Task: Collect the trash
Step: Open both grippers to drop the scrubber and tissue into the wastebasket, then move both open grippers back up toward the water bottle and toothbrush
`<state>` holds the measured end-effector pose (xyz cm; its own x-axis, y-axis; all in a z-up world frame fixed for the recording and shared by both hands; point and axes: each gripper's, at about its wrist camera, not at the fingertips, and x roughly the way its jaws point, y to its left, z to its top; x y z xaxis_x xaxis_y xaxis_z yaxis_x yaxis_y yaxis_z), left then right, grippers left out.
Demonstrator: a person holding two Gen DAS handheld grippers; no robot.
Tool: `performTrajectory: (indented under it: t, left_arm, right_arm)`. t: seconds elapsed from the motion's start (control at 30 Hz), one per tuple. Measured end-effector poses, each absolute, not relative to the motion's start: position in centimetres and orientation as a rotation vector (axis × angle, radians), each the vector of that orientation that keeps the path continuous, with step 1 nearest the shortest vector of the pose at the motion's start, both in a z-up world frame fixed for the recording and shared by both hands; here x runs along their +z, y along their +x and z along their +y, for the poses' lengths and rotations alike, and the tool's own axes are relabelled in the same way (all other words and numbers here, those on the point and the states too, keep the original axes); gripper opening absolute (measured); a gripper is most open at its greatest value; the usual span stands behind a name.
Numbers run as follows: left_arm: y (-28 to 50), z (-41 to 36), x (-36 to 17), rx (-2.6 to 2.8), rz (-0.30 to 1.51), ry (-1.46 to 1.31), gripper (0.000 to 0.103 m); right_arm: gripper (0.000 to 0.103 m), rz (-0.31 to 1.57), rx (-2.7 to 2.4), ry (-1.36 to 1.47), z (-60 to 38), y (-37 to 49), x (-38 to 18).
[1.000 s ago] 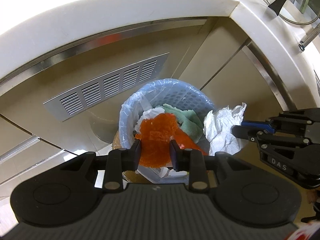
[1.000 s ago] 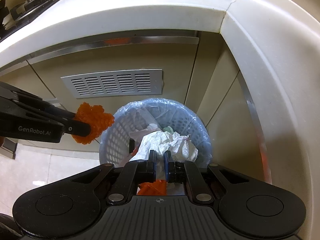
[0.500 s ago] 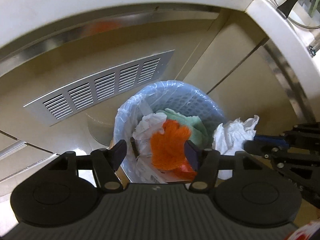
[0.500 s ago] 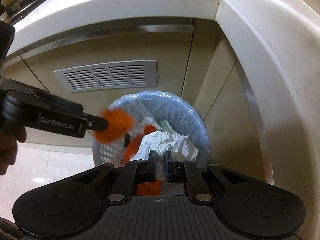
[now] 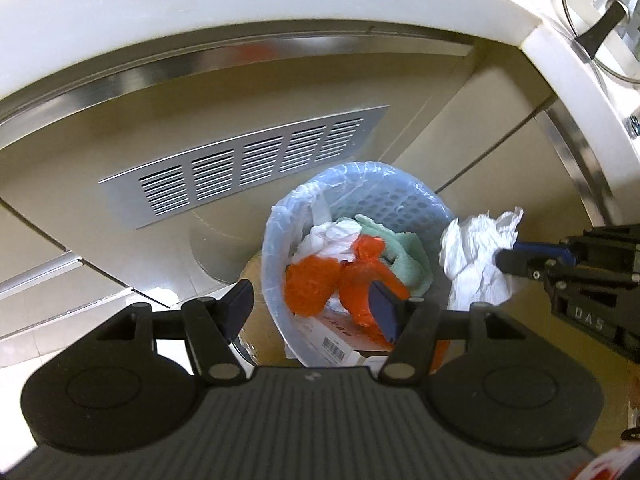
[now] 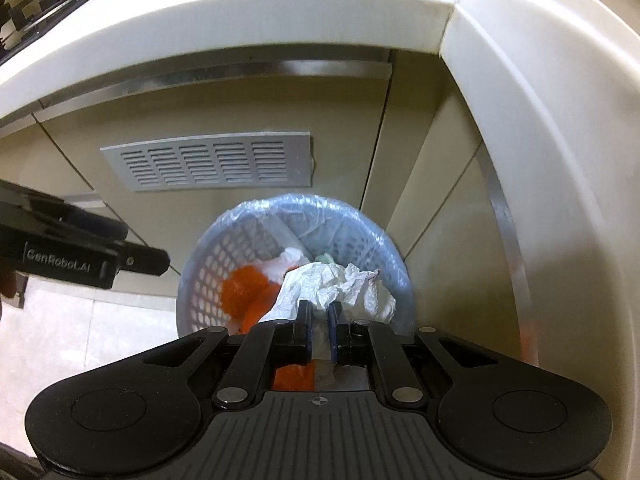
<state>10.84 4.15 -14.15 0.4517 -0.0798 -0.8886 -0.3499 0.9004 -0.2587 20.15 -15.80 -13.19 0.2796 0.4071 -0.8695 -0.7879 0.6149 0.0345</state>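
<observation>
Left wrist view: left gripper [image 5: 310, 308] seen with fingers [image 5: 384, 310] spread wide, having just been opening, nothing gripped between them. Directly beneath, at 12 o'clock from the fingers, stood the light-blue lattice bin [image 5: 394, 202] lined with a clear bag. Inside lay an orange crumpled wad [image 5: 310, 288] at about 9 o'clock, an orange plastic scrap [image 5: 366, 272] just beside it, pale green foam [image 5: 404, 248] at 2 o'clock, white wrapping [image 5: 330, 236] at 11 o'clock, and a barcoded box [image 5: 340, 340] at 6 o'clock. At 3 o'clock of the bin, over its rim, hung a crumpled white paper towel [image 5: 478, 256], pinched by the right gripper [image 5: 510, 258]. Grey vent grille [image 5: 244, 168] on the cabinet at 10 o'clock.

Right wrist view: right gripper [image 6: 319, 320] closed tight on the white paper towel [image 6: 336, 282], held over the bin [image 6: 208, 276]. Orange wad [image 6: 244, 288] visible inside at 9 o'clock. Left gripper [image 6: 140, 260] at the picture's 9 o'clock, empty. White worktop [image 6: 240, 24] edge arched above.
</observation>
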Motion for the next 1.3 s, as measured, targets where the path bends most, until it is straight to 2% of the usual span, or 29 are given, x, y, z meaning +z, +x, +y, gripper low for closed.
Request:
performTrajectory:
  t: [0.1, 0.13, 0.23, 0.9, 1.3]
  left_arm:
    - [10.4, 4.5, -14.0, 0.179, 1.096, -0.445, 0.060]
    - [10.4, 4.5, -14.1, 0.181, 1.096, -0.446, 0.060]
    - [10.0, 4.7, -14.0, 0.187, 1.096, -0.446, 0.060]
    - [9.0, 4.2, -12.6, 0.141, 1.048, -0.402, 0.060]
    - [8.1, 4.4, -8.8, 0.116, 0.957, -0.357, 0.061]
  right_arm:
    - [0.009, 0.956, 0.846, -0.443, -15.5, 20.3, -12.9]
    - [0.012, 0.951, 0.849, -0.442, -15.3, 20.3, -12.9]
    - [0.057, 0.949, 0.848, -0.424, -15.3, 20.4, -12.8]
    - [0.057, 0.959, 0.831, -0.416, -16.1, 17.8, -12.2]
    - [0.057, 0.834, 0.859, -0.368, -16.1, 16.5, -7.3]
